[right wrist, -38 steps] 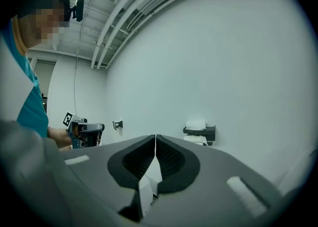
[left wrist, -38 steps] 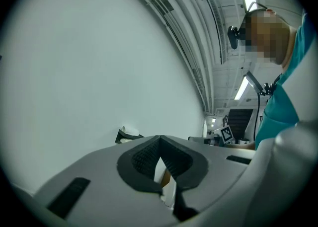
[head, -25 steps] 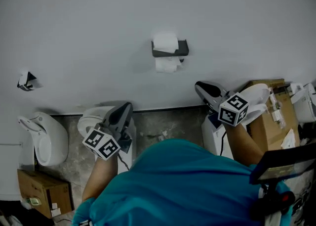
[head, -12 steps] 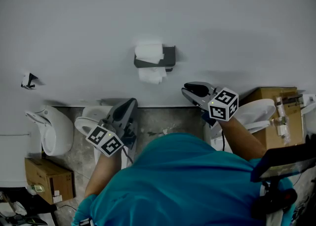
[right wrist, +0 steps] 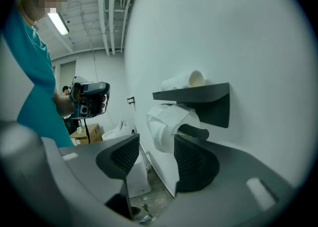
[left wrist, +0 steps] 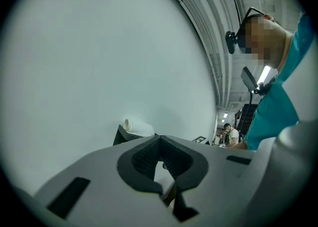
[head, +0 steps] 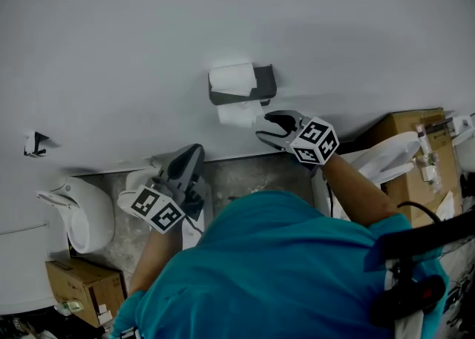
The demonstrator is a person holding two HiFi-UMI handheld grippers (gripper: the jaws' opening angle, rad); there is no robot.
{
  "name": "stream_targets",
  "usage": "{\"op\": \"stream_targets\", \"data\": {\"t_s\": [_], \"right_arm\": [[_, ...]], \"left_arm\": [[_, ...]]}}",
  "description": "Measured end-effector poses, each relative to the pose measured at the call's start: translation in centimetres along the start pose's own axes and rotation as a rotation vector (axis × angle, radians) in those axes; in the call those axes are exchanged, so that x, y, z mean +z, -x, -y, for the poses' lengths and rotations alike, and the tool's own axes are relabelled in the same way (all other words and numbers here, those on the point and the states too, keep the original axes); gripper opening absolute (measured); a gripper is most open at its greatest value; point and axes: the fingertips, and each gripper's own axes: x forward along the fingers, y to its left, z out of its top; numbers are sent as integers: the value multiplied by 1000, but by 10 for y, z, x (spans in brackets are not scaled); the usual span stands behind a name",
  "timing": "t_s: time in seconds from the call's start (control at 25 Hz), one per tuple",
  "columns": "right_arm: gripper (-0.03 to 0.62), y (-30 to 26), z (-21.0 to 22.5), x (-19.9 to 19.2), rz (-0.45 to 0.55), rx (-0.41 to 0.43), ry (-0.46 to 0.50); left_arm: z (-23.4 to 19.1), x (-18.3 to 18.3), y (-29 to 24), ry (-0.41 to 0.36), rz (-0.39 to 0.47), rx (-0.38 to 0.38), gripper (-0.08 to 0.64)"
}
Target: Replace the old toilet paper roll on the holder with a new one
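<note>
right tongs (head: 266, 126): jaws just opened wide, nothing gripped | crumpled white old paper roll (right wrist: 166, 124) just ahead, straddle it squarely before you squeeze | left tongs (left wrist: 161, 164): shut, empty

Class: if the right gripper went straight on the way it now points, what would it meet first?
Probably the toilet paper roll on the holder, straight ahead of the right gripper, whose empty jaws have just been opening; depth is unclear.

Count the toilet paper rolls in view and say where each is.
2. The upper roll lies on the dark shelf; the lower roll hangs on the bar beneath. Others may be hidden elsewhere.
</note>
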Motion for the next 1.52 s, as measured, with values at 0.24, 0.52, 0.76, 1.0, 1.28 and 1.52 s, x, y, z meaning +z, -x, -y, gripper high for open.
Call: {"op": "stream_targets", "data": {"t_s": [0.24,0.52,0.76,1.0,1.28,1.52], "right_arm": [[212,-23,11,5,13,-64,25],[218,-39,17,8,18,-79,30],[192,-42,20,6,25,-60,-4],[166,-39,20,7,26,-11,-12],[163,-20,27,4,12,-36,-9],[160,3,34,2,-20,-72,23]], "left_arm": [[-20,4,10,16,-3,-8,8],[-30,2,17,25,-13,11,8],[-32,1,22,29,-14,27,8],[-36,1,23,35,-7,40,8],[-34,3,19,35,4,31,8],[-32,3,13,34,5,16,8]]}}
